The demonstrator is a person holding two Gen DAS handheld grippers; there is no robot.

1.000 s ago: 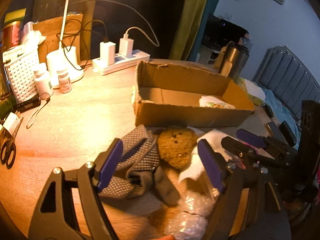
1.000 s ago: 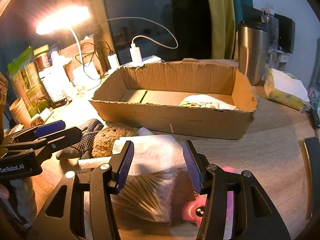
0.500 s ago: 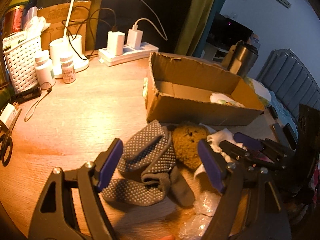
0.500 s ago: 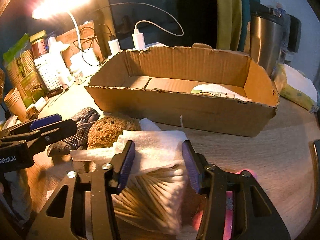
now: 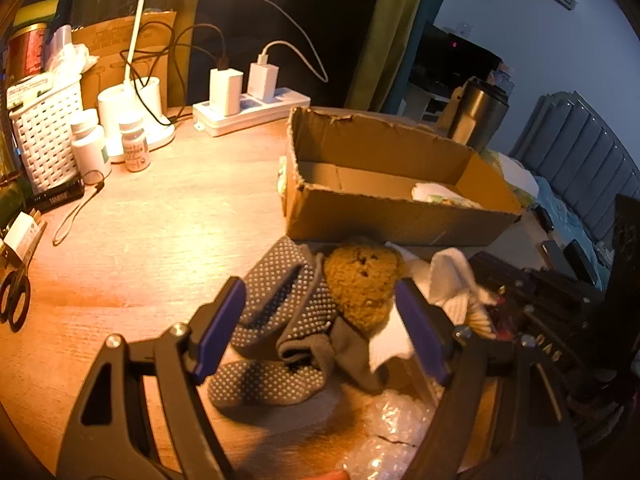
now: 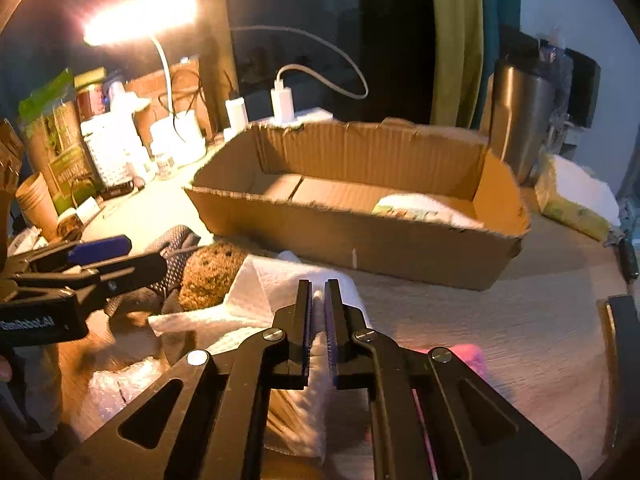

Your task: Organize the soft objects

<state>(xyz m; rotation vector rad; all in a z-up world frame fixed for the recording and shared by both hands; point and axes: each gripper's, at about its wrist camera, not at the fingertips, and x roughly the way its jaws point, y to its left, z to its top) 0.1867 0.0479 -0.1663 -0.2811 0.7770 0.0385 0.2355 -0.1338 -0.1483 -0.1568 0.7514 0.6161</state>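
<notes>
Warm lamp light falls on a wooden bench [image 5: 168, 240] with many small things along its back edge: a white woven basket [image 5: 44, 128], two pill bottles [image 5: 134, 142] and a white power strip [image 5: 256, 114] with chargers. An open cardboard box [image 6: 360, 236] stands near the middle of the bench, and one pale folded thing [image 6: 420, 210] lies inside it at the right end. A steel tumbler [image 6: 520, 116] stands behind the box.

In front of the box lies a small heap of soft things. A grey dotted glove [image 5: 280, 316] is at the left, a brown rough sponge [image 5: 362, 280] touches it, and a white cloth [image 6: 276, 292] lies just beside the sponge on the right. Some bubble wrap [image 5: 396, 432] lies at the near edge.

The left gripper [image 5: 320, 328] hovers over the glove and the sponge with its fingers apart, and nothing is pressed between them. The right gripper [image 6: 319, 312] has its fingers together, clamped on a fold of the white cloth. A pink thing [image 6: 468, 354] shows just right of this gripper, but it is too blurred to say what it is.
</notes>
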